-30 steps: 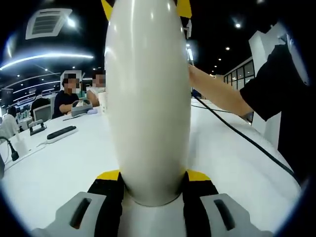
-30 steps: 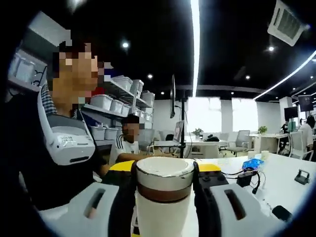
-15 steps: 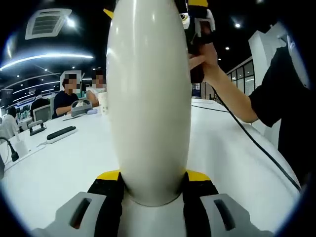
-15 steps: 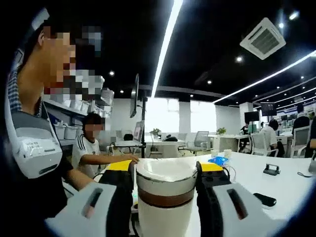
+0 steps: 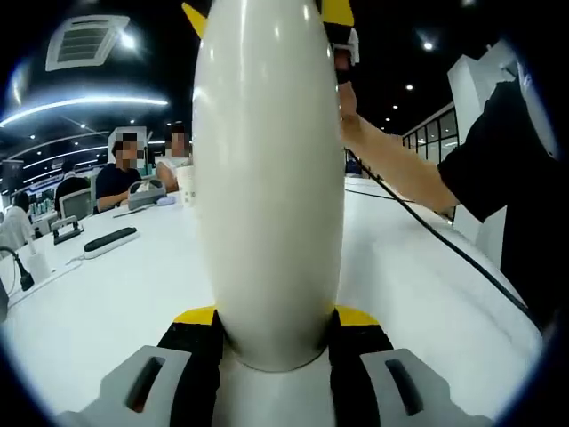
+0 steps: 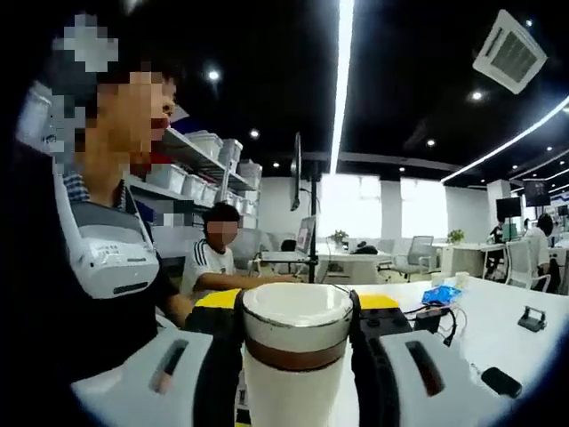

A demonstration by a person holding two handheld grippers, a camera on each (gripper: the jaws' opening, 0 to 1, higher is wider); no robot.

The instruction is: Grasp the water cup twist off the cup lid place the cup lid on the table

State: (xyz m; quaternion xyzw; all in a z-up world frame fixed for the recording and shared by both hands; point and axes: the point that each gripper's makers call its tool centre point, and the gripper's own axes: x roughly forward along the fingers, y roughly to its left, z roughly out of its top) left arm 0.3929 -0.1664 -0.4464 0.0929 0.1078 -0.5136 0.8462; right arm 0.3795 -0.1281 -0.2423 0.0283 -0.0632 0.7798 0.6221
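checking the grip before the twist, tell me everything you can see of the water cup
The glossy white, smooth-sided water cup stands upright between the left tool's yellow-tipped jaws, which clamp its lower body above the white table. Its white cup lid, with a brown band beneath, is pinched by the right tool.

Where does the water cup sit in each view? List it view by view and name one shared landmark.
Left gripper view: the water cup rises tall through the centre, its white body between the left gripper's jaws.
Right gripper view: bottom centre, its cup lid between the right gripper's jaws.
Shared landmark: the white table.
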